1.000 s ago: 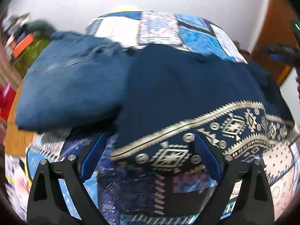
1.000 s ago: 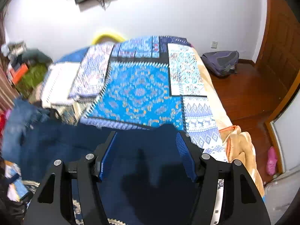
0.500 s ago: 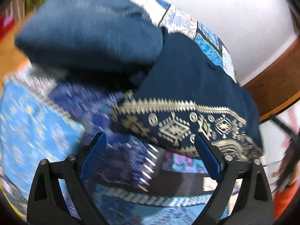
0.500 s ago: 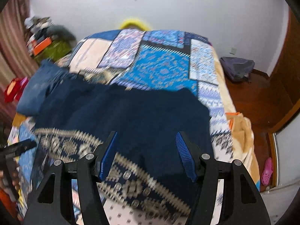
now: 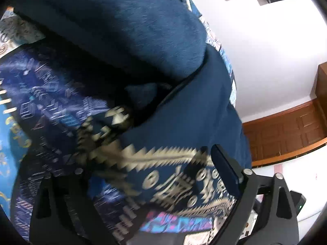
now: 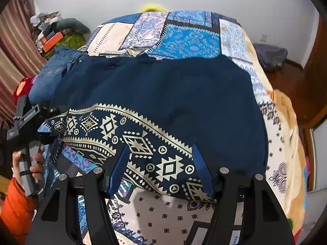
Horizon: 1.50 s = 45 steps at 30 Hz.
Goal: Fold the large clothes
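Both grippers, left gripper (image 5: 151, 185) and right gripper (image 6: 162, 169), wide open, empty, over navy garment (image 6: 159, 94) patterned hem; pinch corners squarely, avoid quilt (image 6: 184, 40)

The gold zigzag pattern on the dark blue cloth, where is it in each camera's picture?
Left wrist view: the gold zigzag band runs across the lower middle, blurred, between the left gripper's fingers.
Right wrist view: it crosses from middle left to bottom centre, sharp, passing between the right gripper's fingers.
Shared landmark: the folded blue jeans beside the dark blue garment.
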Motion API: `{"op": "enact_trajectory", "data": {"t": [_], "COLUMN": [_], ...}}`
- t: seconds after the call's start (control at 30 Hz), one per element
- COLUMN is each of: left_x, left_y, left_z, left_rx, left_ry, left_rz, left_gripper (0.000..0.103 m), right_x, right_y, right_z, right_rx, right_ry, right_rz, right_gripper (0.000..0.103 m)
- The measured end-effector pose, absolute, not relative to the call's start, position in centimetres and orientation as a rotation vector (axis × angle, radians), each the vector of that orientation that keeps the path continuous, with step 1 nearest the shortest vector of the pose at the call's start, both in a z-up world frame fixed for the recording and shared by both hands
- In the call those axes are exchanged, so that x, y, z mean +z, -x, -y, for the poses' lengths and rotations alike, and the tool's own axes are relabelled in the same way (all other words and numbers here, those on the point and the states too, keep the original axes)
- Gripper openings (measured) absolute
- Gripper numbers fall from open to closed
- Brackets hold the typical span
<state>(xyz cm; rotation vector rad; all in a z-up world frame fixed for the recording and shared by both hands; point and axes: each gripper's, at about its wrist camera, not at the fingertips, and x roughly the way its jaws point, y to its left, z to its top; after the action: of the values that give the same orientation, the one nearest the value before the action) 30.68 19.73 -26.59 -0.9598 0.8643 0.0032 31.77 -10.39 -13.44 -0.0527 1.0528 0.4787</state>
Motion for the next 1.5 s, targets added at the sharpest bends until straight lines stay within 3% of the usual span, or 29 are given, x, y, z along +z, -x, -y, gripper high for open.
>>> {"op": "enact_trajectory", "data": {"t": [0.17,0.3,0.33,0.73,0.93,1.0,1.3,1.5], "left_x": [-25.4,-23.6,-22.6,-8.5,-4.0,-3.4,-9.5,-9.6], "left_y": [-32.5,-32.4,-32.2,-27.7,-23.7,-22.8,-24.9,-26.9], "left_z": [-17.5,-15.9,-15.3,-11.2,-10.7,-11.1,-11.8,-8.2], "left_rx": [0.090,0.129,0.125,-0.102,-0.068,-0.041,0.031,-0.019], "left_ry": [0.852,0.776,0.751,0.631,0.513,0.480,0.434,0.343], "left_rz": [-0.881,-0.854,-0.839,-0.586,-0.461,-0.447,-0.620,-0.640], "left_gripper": [0.054,0.016,0.014,0.010,0.010,0.010,0.010,0.010], "right_x": [-13.9,-13.8,-13.7,-9.3,-7.6,-8.5,-18.3,-17.9], "right_y": [-31.9,-31.6,-31.5,-31.5,-31.9,-31.9,-32.6,-32.2], "right_z": [10.5,10.0,9.8,8.5,5.0,2.8,-4.8,-2.1], "right_rx": [0.469,0.477,0.478,0.490,0.573,0.617,0.746,0.799], "right_ry": [0.010,0.024,0.034,0.038,0.020,0.028,-0.028,-0.039], "right_rz": [-1.077,-1.080,-1.077,-0.980,-0.935,-0.960,-1.244,-1.268], "right_gripper": [0.059,0.059,0.059,0.059,0.062,0.071,0.074,0.073]}}
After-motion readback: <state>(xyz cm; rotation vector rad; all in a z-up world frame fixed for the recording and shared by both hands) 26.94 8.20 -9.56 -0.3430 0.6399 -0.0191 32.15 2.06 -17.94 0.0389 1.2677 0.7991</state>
